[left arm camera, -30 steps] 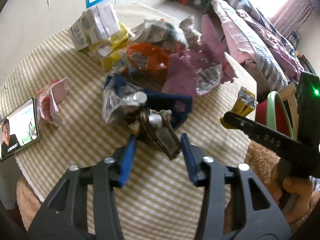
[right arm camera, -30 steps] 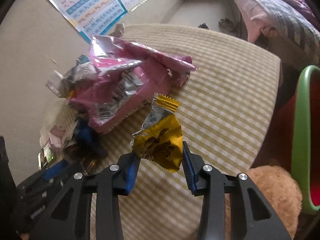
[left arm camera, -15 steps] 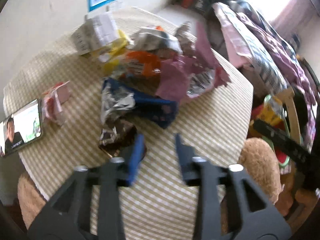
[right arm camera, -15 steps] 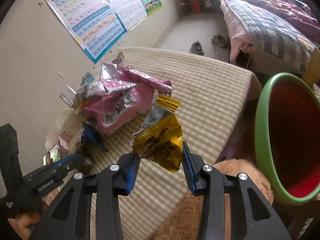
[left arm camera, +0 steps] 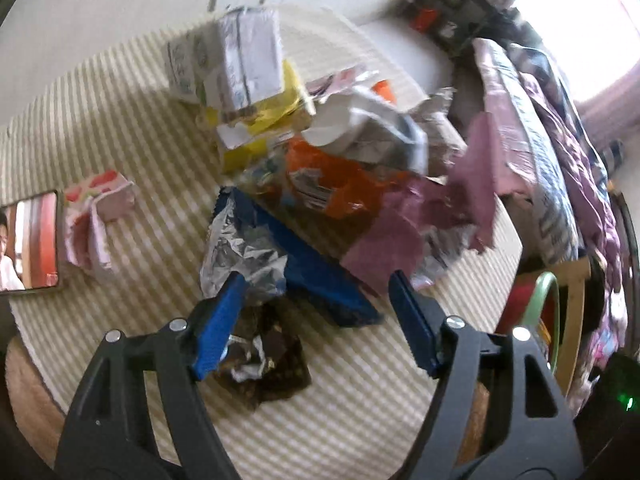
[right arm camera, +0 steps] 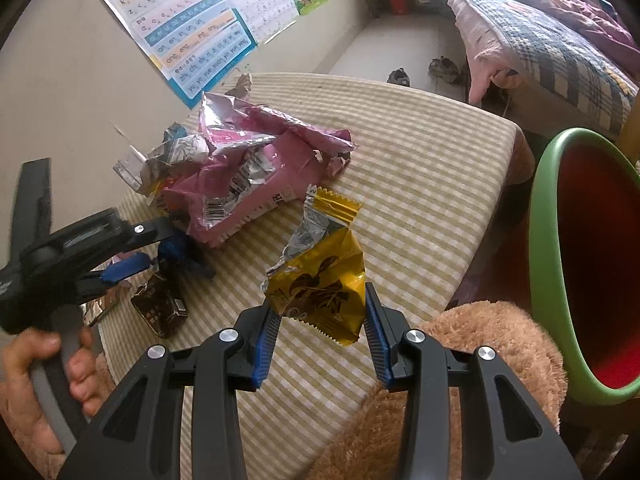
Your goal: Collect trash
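Observation:
My right gripper (right arm camera: 320,328) is shut on a yellow snack wrapper (right arm camera: 320,292) and holds it above the table's near edge, left of the green bin (right arm camera: 544,240) with the red inside. My left gripper (left arm camera: 316,312) hangs over the striped tablecloth with its jaws opening and nothing pressed between them. A crumpled brown wrapper (left arm camera: 264,364) lies on the cloth under its left finger. Beyond the fingers lie a blue wrapper (left arm camera: 320,276) and silver foil (left arm camera: 240,252). The right wrist view also shows the left gripper (right arm camera: 148,248) over the brown wrapper (right arm camera: 160,308).
A heap of wrappers and cartons (left arm camera: 332,184) fills the table's middle, with a pink bag (right arm camera: 248,168) on top. A phone (left arm camera: 28,244) and a pink tissue pack (left arm camera: 96,216) lie at the left. A brown plush seat (right arm camera: 460,360) sits below the table edge; a bed (right arm camera: 540,40) stands behind.
The left gripper let go of the brown wrapper, which now lies on the cloth, and its jaws spread wide. The right gripper carried the yellow wrapper toward the bin, now in view.

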A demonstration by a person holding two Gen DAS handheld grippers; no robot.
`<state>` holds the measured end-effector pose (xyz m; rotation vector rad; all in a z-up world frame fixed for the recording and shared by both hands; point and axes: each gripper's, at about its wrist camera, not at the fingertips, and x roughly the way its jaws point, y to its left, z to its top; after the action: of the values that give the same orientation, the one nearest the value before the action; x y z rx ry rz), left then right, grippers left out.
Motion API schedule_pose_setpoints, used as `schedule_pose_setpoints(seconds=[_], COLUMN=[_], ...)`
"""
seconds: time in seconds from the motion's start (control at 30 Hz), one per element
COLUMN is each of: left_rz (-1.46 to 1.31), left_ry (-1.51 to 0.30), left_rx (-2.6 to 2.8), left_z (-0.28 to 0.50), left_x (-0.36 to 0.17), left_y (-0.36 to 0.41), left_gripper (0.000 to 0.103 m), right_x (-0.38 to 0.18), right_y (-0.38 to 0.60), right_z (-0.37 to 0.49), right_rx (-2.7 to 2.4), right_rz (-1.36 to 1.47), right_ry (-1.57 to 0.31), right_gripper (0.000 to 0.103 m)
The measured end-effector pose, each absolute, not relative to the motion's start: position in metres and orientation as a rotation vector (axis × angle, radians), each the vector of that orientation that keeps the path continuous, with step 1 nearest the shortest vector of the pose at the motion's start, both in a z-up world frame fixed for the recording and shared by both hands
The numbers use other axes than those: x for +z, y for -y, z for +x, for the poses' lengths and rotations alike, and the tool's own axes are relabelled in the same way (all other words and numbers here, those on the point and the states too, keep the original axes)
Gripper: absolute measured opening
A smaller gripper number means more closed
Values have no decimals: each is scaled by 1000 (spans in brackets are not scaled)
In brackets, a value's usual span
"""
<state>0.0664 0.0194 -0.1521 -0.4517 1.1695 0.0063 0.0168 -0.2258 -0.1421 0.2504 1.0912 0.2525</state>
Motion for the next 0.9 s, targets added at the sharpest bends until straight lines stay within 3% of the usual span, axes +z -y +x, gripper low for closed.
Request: schedule_pose_setpoints(seconds=[0.03, 0.1, 0.2, 0.23, 0.3, 0.63, 0.9], left_rz=[-450, -452, -477, -480, -482, -306, -265], left_ry=[-1168, -1177, -1185, -1177, -1157, -949, -941], left_rx=[15, 11, -8, -12, -21, -147, -228], left_z=[68, 71, 68, 64, 54, 25, 31], left_x=[-153, -156, -159, -157, -151, -75, -65], left_y=[-20, -19, -22, -23, -27, 10, 34], left_gripper=[66, 31, 9, 6, 2, 0, 0], right_x=[-143, -144, -146, -146, -147, -137, -119], right_y=[226, 227, 227, 226, 225, 230, 261], right_z=[17, 17, 19, 20, 20, 19, 19], right_rx=[252, 253, 254, 255, 257, 246, 166], right_rz=[252, 254, 257, 256, 252, 259, 280], right_ry=[-1094, -1098, -1104, -1107, -1109, -1074, -1002], right_gripper=[39, 39, 39, 39, 39, 39, 39])
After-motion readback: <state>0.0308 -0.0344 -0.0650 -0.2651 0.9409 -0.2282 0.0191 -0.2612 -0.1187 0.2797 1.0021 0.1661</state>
